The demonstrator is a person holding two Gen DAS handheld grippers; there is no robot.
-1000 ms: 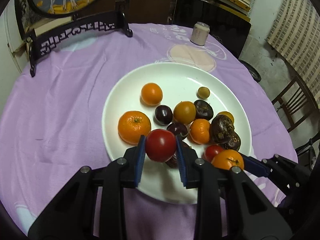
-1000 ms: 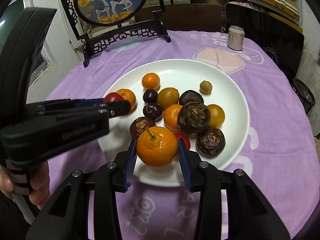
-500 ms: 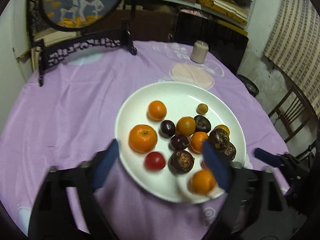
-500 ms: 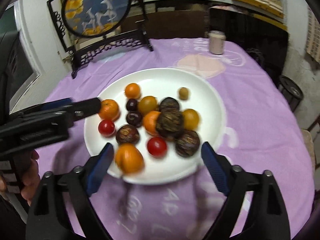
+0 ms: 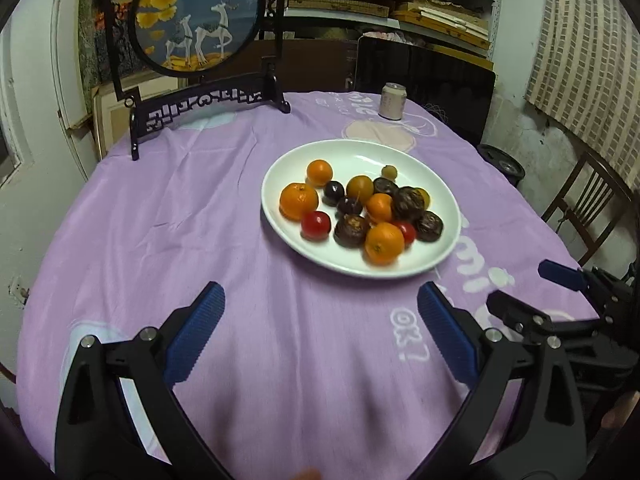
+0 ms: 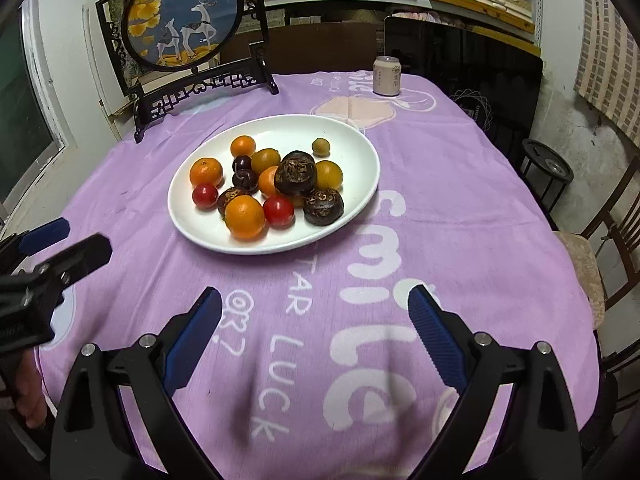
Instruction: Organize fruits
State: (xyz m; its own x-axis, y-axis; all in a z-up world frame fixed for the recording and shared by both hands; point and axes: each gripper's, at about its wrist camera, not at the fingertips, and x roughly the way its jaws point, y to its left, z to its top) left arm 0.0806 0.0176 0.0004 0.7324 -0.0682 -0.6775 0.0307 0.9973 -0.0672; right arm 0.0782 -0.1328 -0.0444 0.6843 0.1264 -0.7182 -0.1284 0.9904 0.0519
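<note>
So both of your claws were empty at this moment. Your left gripper point(image 5: 320, 328) had its blue pads spread wide, having just opened, and nothing sat between them but the purple tablecloth point(image 5: 200, 208). Your right gripper point(image 6: 314, 324) was the same: spread wide, just opened, nothing between the pads.

All the fruit you could see lay on the white plate point(image 6: 352, 148), at about twelve o'clock from your right claw and one o'clock from your left. A red tomato point(image 5: 315, 225) rested at the plate's seven o'clock side, beside a big mandarin point(image 5: 298, 201). Another mandarin point(image 6: 245, 216) sat at the plate's six o'clock edge, next to a second tomato point(image 6: 278, 210). Dark round fruits point(image 6: 296, 173) were heaped in the middle.

No fruit showed on the cloth. A drink can point(image 6: 386, 76) stood far off at twelve o'clock. It looked like the sorting was done, or nearly so.
</note>
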